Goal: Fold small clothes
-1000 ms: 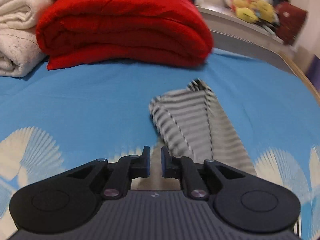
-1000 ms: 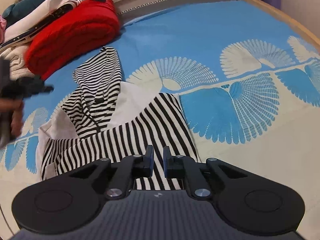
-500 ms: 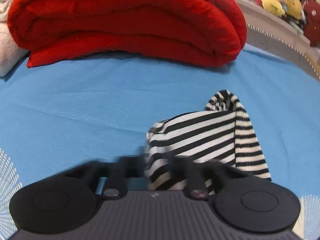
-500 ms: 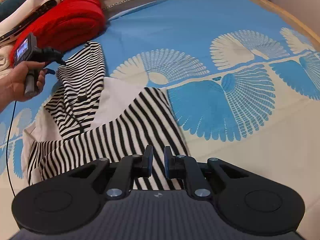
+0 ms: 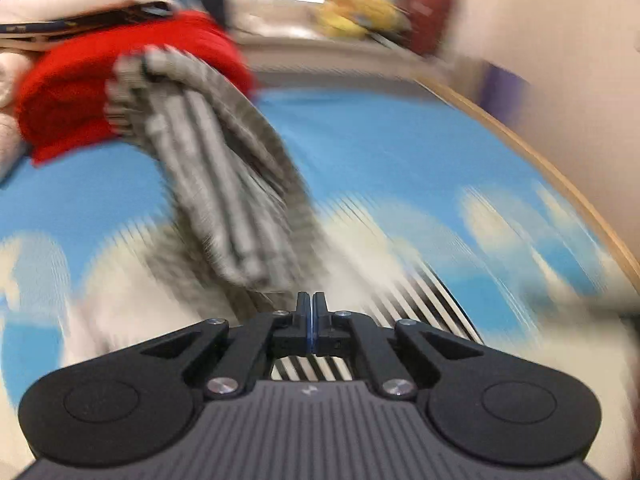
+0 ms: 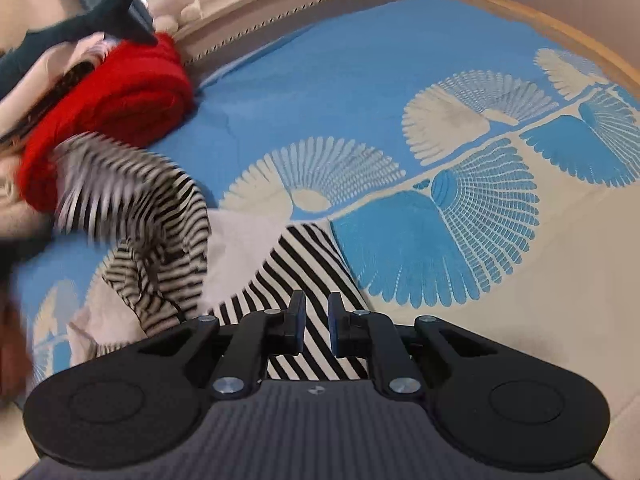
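Note:
A black-and-white striped garment (image 6: pixel 296 268) lies on the blue and cream patterned bed cover (image 6: pixel 360 92). In the left wrist view, which is blurred by motion, a long striped part of it (image 5: pixel 224 184) hangs in the air in front of my left gripper (image 5: pixel 311 300), whose jaws are pressed together; whether cloth is pinched between them cannot be made out. My right gripper (image 6: pixel 316 312) is slightly open and empty, low over the striped hem. The lifted striped part (image 6: pixel 120 184) is blurred at the left of the right wrist view.
A folded red blanket (image 6: pixel 120 100) and cream blankets (image 5: pixel 12 76) are stacked at the head of the bed, with a dark plush shark (image 6: pixel 96 20) on top. Plush toys (image 5: pixel 356 12) sit on the ledge behind. A wooden bed rim (image 6: pixel 560 28) curves along the right.
My left gripper has closed and swung back and up from the red blanket, and a striped part of the garment has risen off the bed. My right gripper has stayed over the hem.

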Demonstrator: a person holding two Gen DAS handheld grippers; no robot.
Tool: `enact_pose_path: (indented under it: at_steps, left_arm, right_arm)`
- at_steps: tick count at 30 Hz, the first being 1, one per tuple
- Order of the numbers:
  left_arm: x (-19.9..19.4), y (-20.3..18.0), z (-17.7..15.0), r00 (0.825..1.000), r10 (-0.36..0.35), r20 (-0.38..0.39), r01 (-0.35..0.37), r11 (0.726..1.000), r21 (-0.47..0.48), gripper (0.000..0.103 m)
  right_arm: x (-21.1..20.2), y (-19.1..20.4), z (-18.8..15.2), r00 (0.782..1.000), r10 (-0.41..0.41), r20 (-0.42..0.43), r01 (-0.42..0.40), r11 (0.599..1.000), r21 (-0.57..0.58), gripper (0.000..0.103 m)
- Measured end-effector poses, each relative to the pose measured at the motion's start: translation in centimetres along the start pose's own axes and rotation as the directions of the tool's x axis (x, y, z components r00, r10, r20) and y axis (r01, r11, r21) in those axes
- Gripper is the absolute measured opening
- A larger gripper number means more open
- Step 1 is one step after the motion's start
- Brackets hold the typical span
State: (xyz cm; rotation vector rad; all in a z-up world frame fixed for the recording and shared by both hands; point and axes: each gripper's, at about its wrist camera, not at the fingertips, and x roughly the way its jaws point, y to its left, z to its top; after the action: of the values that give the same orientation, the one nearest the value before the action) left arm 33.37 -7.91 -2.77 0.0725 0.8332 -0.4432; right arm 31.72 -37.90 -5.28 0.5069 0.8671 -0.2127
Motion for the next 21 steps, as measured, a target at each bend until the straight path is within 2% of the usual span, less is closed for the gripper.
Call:
enact_pose_path:
  at_steps: [1, 2, 3, 4, 7, 9, 10, 11, 13, 16, 17, 18, 19, 21]
  left_arm:
    - [-1.3, -1.4, -2.4, 0.998, -0.037, -0.057, 0.038, 0.999, 0.010, 0.004]
    - [-2.6, -2.8, -5.2, 0.988, -0.068, -0.140, 0.071, 0.997, 0.015, 0.009]
    - [-3.6, -3.6, -6.8, 0.980, -0.071, -0.183, 0.077, 0.997, 0.024, 0.012]
    - [-5.1, -4.1, -8.2, 0.980, -0.061, -0.190, 0.069, 0.997, 0.034, 0.014]
    - [-8.3, -2.5, -7.9, 0.997, -0.040, -0.072, 0.039, 0.999, -0.007, 0.015]
    - [-8.4, 0.3, -5.6, 0.999, 0.045, -0.011, -0.046, 0.994, -0.102, 0.017]
    - [-7.9, 1.6, -4.8, 0.997, 0.073, -0.019, -0.075, 0.985, -0.158, 0.023]
    - [-7.0, 3.3, -4.0, 0.995, 0.094, -0.044, -0.102, 0.967, -0.233, 0.031]
    - [-4.5, 6.6, -3.3, 0.989, 0.101, -0.110, -0.133, 0.928, -0.347, 0.036]
    - [-1.0, 10.1, -5.1, 0.982, 0.081, -0.169, -0.154, 0.863, -0.482, 0.048]
    - [0.4, 11.2, -6.1, 0.975, 0.059, -0.213, -0.170, 0.818, -0.550, 0.048]
    - [1.4, 12.2, -6.5, 0.975, 0.012, -0.224, -0.149, 0.780, -0.607, 0.048]
    - [2.1, 13.3, -6.8, 0.975, -0.038, -0.217, -0.115, 0.753, -0.648, 0.050]
    - [3.8, 14.2, -7.2, 0.970, -0.092, -0.226, -0.101, 0.693, -0.714, 0.050]
  right_arm:
    - [-0.3, 0.0, 0.0, 1.000, 0.001, 0.011, -0.001, 1.000, 0.005, 0.012]
    - [-0.6, -0.1, -0.1, 1.000, 0.002, 0.020, -0.002, 1.000, 0.008, 0.012]
    - [-0.9, -0.1, -0.1, 1.000, 0.009, 0.026, -0.009, 1.000, 0.012, 0.012]
    - [-1.2, -0.2, -0.3, 0.999, 0.020, 0.031, -0.020, 1.000, 0.016, 0.012]
    - [-1.6, -0.2, -0.7, 0.999, 0.039, 0.034, -0.040, 0.999, 0.012, 0.012]
    - [-1.5, 0.1, -1.0, 0.998, 0.061, 0.023, -0.062, 0.998, 0.013, 0.012]
    - [-1.2, 0.2, -1.2, 0.997, 0.072, 0.015, -0.073, 0.997, 0.016, 0.012]
    - [-1.0, 0.5, -1.4, 0.997, 0.082, 0.007, -0.082, 0.996, 0.019, 0.012]
    - [-0.4, 1.1, -1.8, 0.994, 0.105, -0.015, -0.104, 0.994, 0.026, 0.012]
    - [1.0, 2.2, -2.6, 0.986, 0.154, -0.063, -0.152, 0.987, 0.047, 0.012]
    - [1.5, 2.8, -3.0, 0.983, 0.168, -0.079, -0.164, 0.985, 0.052, 0.012]
    - [2.0, 3.2, -3.4, 0.979, 0.181, -0.093, -0.176, 0.983, 0.056, 0.012]
    - [2.6, 3.6, -3.7, 0.975, 0.195, -0.109, -0.190, 0.980, 0.061, 0.012]
    - [3.7, 4.3, -4.4, 0.967, 0.211, -0.141, -0.204, 0.977, 0.065, 0.012]
